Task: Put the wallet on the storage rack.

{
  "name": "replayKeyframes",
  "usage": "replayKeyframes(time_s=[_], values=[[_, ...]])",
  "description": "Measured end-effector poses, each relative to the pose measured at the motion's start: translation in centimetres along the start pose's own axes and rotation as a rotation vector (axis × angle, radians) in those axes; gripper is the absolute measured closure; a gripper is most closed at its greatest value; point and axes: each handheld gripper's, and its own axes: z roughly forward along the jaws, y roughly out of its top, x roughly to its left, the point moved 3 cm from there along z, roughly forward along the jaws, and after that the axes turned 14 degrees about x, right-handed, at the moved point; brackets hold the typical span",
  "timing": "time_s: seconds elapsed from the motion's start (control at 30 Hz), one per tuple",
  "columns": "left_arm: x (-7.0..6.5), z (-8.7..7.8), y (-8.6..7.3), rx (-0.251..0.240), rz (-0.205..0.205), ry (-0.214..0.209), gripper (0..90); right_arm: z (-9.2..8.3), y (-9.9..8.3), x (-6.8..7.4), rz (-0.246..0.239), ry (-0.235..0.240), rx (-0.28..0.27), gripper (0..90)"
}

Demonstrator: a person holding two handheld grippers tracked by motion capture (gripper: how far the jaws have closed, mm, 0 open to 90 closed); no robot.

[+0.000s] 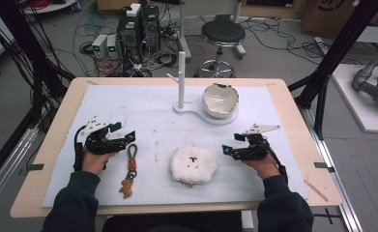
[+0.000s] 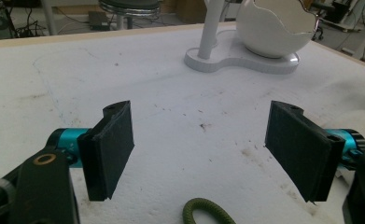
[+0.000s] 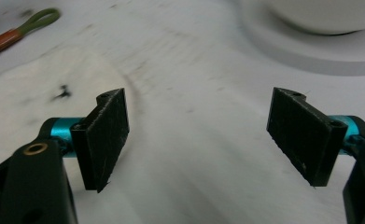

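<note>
Cracked white egg-shaped bowl (image 1: 220,100) on its stand, inside unclear, left gripper (image 1: 127,137) and right gripper (image 1: 226,150) jaws released, keychain (image 1: 130,170) and fluffy toy (image 1: 194,165) on counter (image 1: 56,130)

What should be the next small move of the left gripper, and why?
Probably ease the left gripper forward and down over the keychain: its jaws stand open and empty, and the keychain's green loop lies flat just before them.

Left hand-held gripper (image 1: 128,136): jaws wide apart, nothing between them, pointing toward the right hand.
Right hand-held gripper (image 1: 225,151): jaws wide apart, empty, pointing toward the left hand.
Left hand (image 1: 95,159): wrapped round its grip from below.
Forearms: dark sleeves, entering from the near edge.
</note>
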Motion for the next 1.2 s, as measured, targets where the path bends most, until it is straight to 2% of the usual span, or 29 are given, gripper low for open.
replayKeyframes(time_s=[0.07, 0.23, 0.27, 0.3, 0.4, 0.43, 0.47, 0.53, 0.63, 0.67, 0.7, 0.73, 0.77, 0.83, 0.97, 1.0, 1.13, 1.2], values=[[0.0, 0.0, 0.0, -0.001, -0.003, 0.000, 23.6, 0.8, 0.2, 0.8, -0.028, 0.042, 0.027, 21.2], [0.0, 0.2, -0.1, 0.007, -0.001, -0.002, 23.7, 2.7, 0.5, 3.3, -0.102, 0.186, 0.109, 21.3], [0.0, 0.2, -0.1, 0.007, -0.001, -0.002, 23.7, 2.9, 0.4, 3.5, -0.114, 0.198, 0.120, 21.4], [-0.1, 0.3, -0.1, 0.013, 0.003, -0.003, 23.7, 3.4, 0.3, 4.0, -0.134, 0.217, 0.153, 25.8], [-0.2, 0.4, -0.1, 0.017, 0.008, -0.004, 23.9, 4.1, 0.0, 4.5, -0.162, 0.226, 0.226, 30.1], [-0.2, 0.4, -0.1, 0.020, 0.009, -0.002, 24.0, 4.1, 0.0, 4.5, -0.190, 0.221, 0.221, 35.8], [-0.3, 0.4, -0.1, 0.018, 0.009, -0.003, 24.0, 4.0, 0.0, 4.6, -0.192, 0.241, 0.230, 39.6], [-0.4, 0.5, -0.1, 0.022, 0.013, -0.009, 24.0, 4.1, 0.0, 4.7, -0.211, 0.225, 0.232, 43.8], [-0.8, 0.7, -0.1, 0.026, 0.018, -0.037, 26.7, 3.8, 0.1, 4.9, -0.228, 0.206, 0.246, 56.7], [-0.8, 0.7, -0.1, 0.026, 0.018, -0.037, 27.9, 3.7, 0.2, 4.9, -0.245, 0.191, 0.240, 62.2], [-1.1, 0.9, 0.0, 0.030, 0.027, -0.061, 28.8, 3.5, 0.3, 5.0, -0.259, 0.180, 0.228, 69.3], [-1.1, 0.9, 0.0, 0.030, 0.027, -0.061, 29.7, 3.4, 0.4, 5.0, -0.268, 0.174, 0.215, 72.1], [-1.8, 1.2, 0.1, 0.033, 0.030, -0.105, 31.1, 3.2, 0.6, 5.0, -0.280, 0.174, 0.188, 75.1], [-2.5, 1.5, 0.2, 0.036, 0.028, -0.149, 31.2, 2.7, 1.0, 5.1, -0.293, 0.171, 0.130, 77.2], [-4.2, 2.4, 0.5, 0.039, 0.046, -0.246, 32.1, 1.7, 2.1, 5.7, -0.324, 0.196, -0.019, 78.1], [-4.8, 2.7, 0.6, 0.040, 0.055, -0.282, 32.6, 1.7, 2.3, 5.9, -0.326, 0.196, -0.030, 78.2], [-6.5, 3.3, 0.8, 0.048, 0.072, -0.375, 32.7, 2.0, 2.7, 6.5, -0.341, 0.187, -0.053, 79.0], [-7.1, 3.7, 0.8, 0.062, 0.087, -0.387, 32.7, 1.8, 3.0, 6.7, -0.351, 0.189, -0.078, 79.7]])
